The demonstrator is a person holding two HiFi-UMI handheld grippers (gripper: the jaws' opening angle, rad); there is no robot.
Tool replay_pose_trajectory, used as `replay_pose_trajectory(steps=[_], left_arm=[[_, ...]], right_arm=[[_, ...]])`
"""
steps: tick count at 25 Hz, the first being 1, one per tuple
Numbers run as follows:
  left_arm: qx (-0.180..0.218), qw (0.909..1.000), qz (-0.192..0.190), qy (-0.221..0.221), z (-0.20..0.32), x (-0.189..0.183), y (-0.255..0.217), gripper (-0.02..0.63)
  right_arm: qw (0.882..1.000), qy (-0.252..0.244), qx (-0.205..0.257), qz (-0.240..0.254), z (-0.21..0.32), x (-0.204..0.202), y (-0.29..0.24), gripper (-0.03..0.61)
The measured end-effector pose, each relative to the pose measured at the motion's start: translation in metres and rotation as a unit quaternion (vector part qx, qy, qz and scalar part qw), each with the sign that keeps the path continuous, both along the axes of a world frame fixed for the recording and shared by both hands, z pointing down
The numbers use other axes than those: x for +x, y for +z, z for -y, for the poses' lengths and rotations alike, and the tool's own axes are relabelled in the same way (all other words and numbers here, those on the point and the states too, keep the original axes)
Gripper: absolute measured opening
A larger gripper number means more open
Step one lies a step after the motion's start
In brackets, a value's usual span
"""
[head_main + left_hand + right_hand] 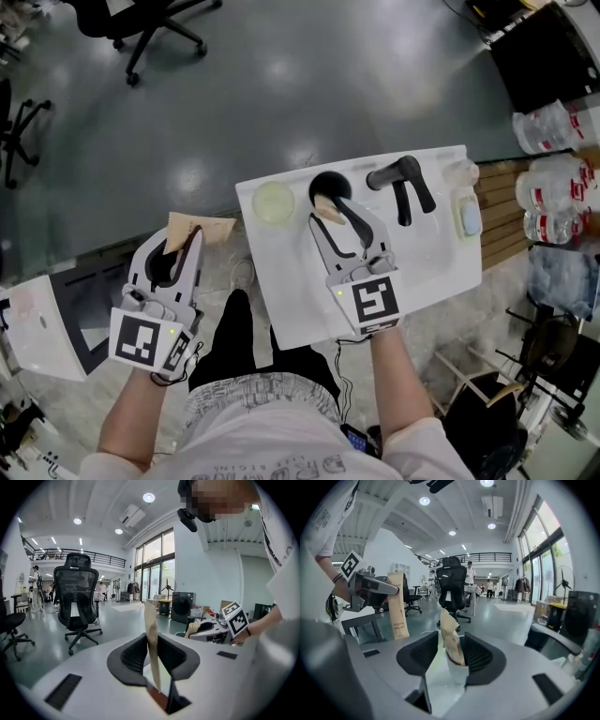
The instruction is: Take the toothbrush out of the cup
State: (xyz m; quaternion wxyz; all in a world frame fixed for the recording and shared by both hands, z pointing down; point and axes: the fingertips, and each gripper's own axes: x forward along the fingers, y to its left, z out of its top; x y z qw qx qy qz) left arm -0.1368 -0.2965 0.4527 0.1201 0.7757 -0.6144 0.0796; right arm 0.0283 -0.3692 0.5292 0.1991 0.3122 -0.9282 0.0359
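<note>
Nearest the person, the left gripper point(152, 657) hangs out to the left of the white counter, off its edge. Its jaws are pinched on a flat brown paper sleeve point(151, 634) that stands upright between them. The right gripper view shows that sleeve printed with the word toothbrush. The right gripper point(451, 649) is over the counter, pointing away and a little down, with its jaws apart. Between them are the white cup point(457, 673) and the toothbrush point(449, 632), itself in a brown paper wrapper that leans out of the cup's mouth. A gap shows on the left side, so I judge that the jaws are not yet pressing on it. The step in hand looks like the line-up for a grasp on the toothbrush in the cup. The next move calls for closing on the wrapper above the rim, not on the cup wall, then lifting straight up. Nothing steadies the cup, so it could tip or ride up with the wrapper. The counter point(291, 300) is a plain white slab. A pale round dish point(274, 202) sits just left of the cup, a black tap point(403, 186) to its right, and a small tray point(467, 217) near the far right corner. Beyond lies a grey polished floor point(281, 84), with black office chairs point(141, 23) at the far left and wrapped bottles point(553, 127) off to the right.
</note>
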Motion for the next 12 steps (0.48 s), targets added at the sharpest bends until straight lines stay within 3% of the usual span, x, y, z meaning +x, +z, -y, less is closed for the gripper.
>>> replay_pose_trajectory(steps=[12], left_arm=[[0.003, 1.0000, -0.006, 0.003, 0.0043, -0.0036, -0.0033, 0.074]], right_arm=[[1.000, 0.013, 0.004, -0.003, 0.0045, 0.0005, -0.0001, 0.097]])
